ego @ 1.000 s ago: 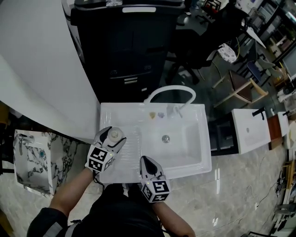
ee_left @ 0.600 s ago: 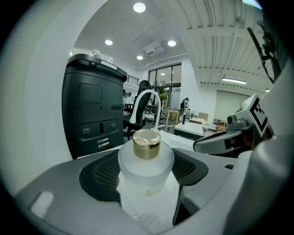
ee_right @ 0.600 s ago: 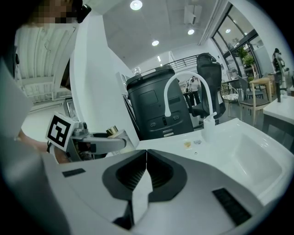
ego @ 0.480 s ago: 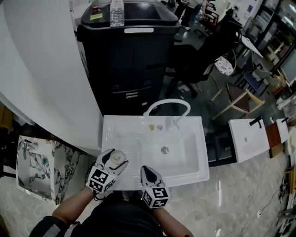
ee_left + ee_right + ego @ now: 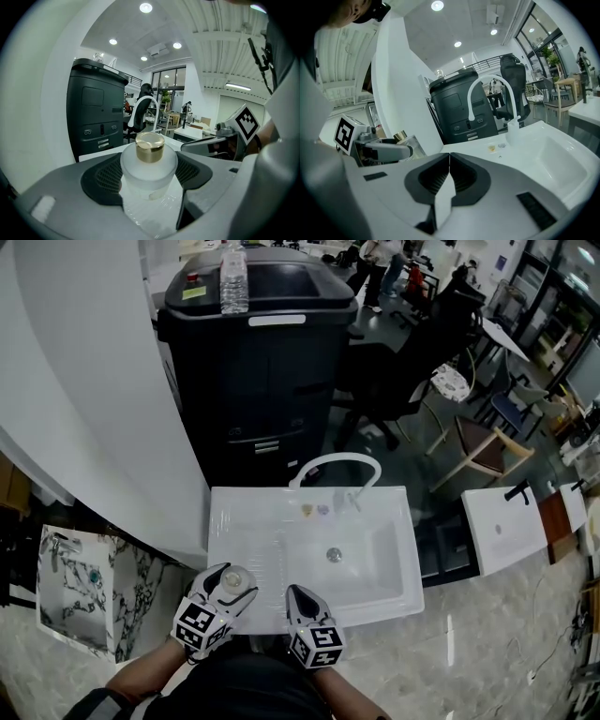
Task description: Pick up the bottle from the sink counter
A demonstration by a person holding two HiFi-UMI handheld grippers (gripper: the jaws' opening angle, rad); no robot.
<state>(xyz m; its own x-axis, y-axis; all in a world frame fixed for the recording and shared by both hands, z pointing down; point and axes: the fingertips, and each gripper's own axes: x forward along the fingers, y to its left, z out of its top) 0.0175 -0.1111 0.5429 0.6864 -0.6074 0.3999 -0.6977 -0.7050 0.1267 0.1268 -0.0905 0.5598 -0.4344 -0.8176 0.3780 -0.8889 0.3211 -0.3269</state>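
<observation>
A small frosted glass bottle (image 5: pixel 149 168) with a gold cap sits between the jaws of my left gripper (image 5: pixel 147 176), which is shut on its body. In the head view the bottle (image 5: pixel 233 578) is held over the front left corner of the white sink counter (image 5: pixel 246 521), by my left gripper (image 5: pixel 228 583). My right gripper (image 5: pixel 300 600) hovers at the counter's front edge, shut and empty, its jaws meeting in the right gripper view (image 5: pixel 449 171). From that view the bottle (image 5: pixel 407 143) shows at the left in the other gripper.
The sink basin (image 5: pixel 361 563) with its drain lies to the right, a white arched faucet (image 5: pixel 330 468) behind it. A tall dark machine (image 5: pixel 253 362) carrying a plastic water bottle (image 5: pixel 233 282) stands beyond the counter. A white wall (image 5: pixel 84 381) borders the left. Chairs stand at the far right.
My left gripper has drawn back toward the counter's front left corner with the bottle in it. The right gripper has barely moved. The head view has shifted, showing more of the room.
</observation>
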